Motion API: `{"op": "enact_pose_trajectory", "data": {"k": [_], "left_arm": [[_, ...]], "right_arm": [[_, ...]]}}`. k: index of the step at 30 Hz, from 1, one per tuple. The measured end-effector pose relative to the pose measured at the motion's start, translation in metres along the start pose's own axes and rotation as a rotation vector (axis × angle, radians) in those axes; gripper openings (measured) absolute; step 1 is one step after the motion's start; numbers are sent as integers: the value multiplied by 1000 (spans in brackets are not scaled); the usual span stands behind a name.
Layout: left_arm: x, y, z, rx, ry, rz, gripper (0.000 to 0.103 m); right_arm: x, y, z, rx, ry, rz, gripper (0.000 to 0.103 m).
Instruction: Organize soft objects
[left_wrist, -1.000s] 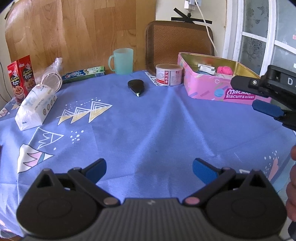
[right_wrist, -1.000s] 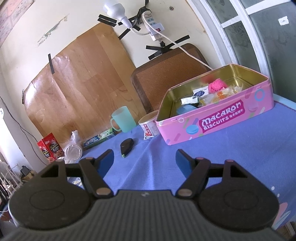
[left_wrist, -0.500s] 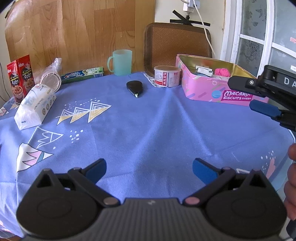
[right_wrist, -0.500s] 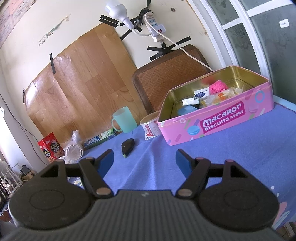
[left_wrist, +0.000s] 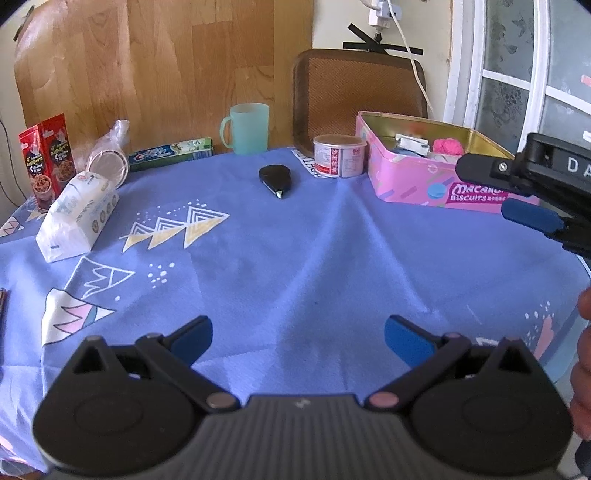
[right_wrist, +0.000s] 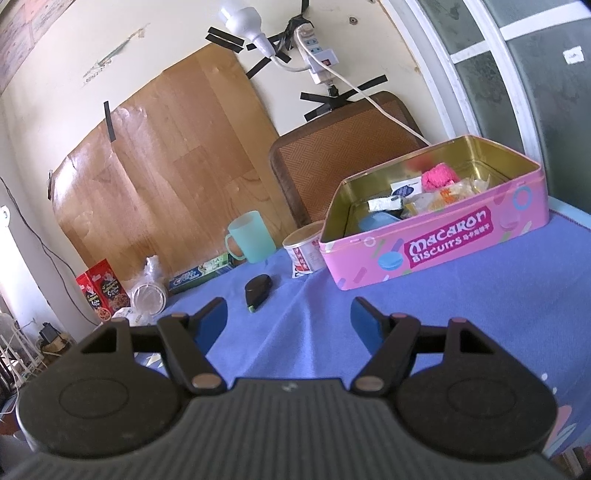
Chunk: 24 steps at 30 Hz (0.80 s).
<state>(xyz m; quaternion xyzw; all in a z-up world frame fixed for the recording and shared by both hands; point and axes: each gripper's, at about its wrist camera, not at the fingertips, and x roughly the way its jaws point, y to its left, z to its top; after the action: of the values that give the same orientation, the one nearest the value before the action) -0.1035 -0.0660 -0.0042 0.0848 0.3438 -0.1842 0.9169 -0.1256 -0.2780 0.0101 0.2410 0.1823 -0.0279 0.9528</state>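
Left gripper (left_wrist: 298, 334) hovering wide and empty over the blue tablecloth (left_wrist: 295, 258), right gripper (right_wrist: 289, 317) gaping likewise, pink biscuit tin (right_wrist: 436, 247) sitting ahead-right of both, pink soft ball (right_wrist: 437, 176) lying inside it, black pouch (left_wrist: 275, 175) resting far ahead

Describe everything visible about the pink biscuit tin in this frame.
The pink biscuit tin is an open, lidless metal box with a gold interior, printed "Macaron Biscuits" with pastel macaron shapes. It sits flat on the blue tablecloth at the far right, beside a small round can. Inside lie a pink knitted item, wrappers and a blue piece. Neither gripper touches it.
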Motion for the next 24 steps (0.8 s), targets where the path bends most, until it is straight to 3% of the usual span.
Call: {"op": "enact_pose_trajectory", "data": {"k": [24], "left_arm": [[-6, -3, -5, 24, -16, 9, 103]], "right_arm": [[-4, 5, -2, -11, -6, -7, 76]]}}
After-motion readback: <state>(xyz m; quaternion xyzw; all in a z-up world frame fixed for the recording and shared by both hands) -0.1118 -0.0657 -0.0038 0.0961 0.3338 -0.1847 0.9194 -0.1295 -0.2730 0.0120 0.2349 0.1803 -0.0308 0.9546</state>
